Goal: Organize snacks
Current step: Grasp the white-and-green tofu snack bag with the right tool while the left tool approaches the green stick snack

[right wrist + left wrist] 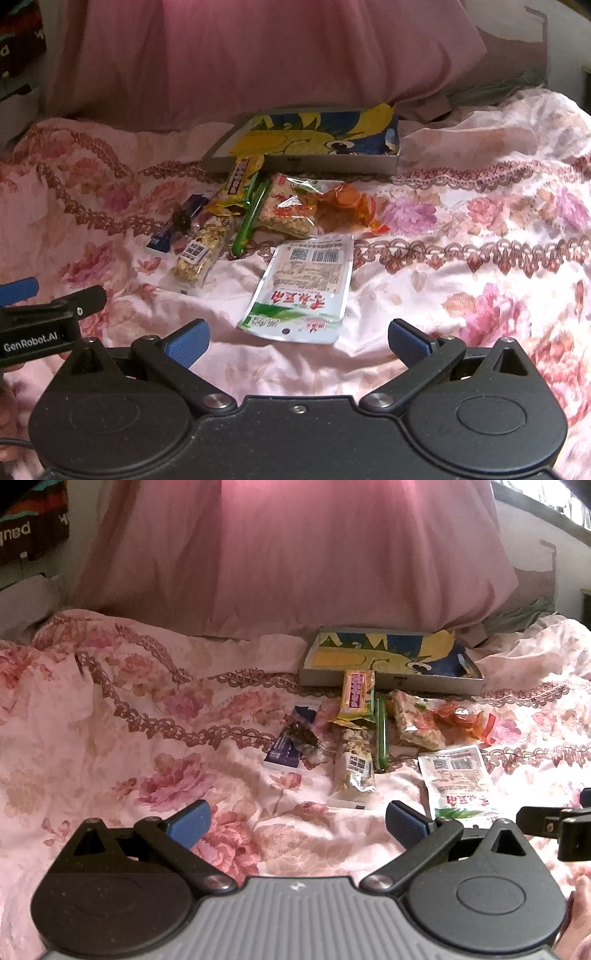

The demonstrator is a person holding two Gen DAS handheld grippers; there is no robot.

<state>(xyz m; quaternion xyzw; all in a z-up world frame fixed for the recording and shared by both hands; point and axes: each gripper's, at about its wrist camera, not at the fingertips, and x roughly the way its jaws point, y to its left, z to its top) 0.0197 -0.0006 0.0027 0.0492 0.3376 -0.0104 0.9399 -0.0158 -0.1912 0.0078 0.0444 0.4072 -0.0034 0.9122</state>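
Floral bedspread (pixel 461 288) is sagging, so we are bringing the wide-open, empty right gripper (pixel 297 341) low over the white-and-green pouch (pixel 303 288), pinching its flat edge while the left gripper (pixel 297 821) is hanging wide and empty.

Pinks everywhere, bright snack wrappers in the middle.

Bedspread (pixel 461 206) pale pink with rose and mauve flowers plus brownish lace-like bands; pillow (pixel 295 554) plain dusty pink. Tray (pixel 373 162) grey-rimmed, yellow/blue/green cartoon print inside. Flat pouch (pixel 306 288) white, green bottom strip, red characters, black barcode. Yellow bar (pixel 357 694) with pink label; green stick (pixel 381 738); orange-red wrapper (pixel 343 206); dark purple packet (pixel 286 742), maybe navy. Fingers (pixel 186 341) blue-padded on black.
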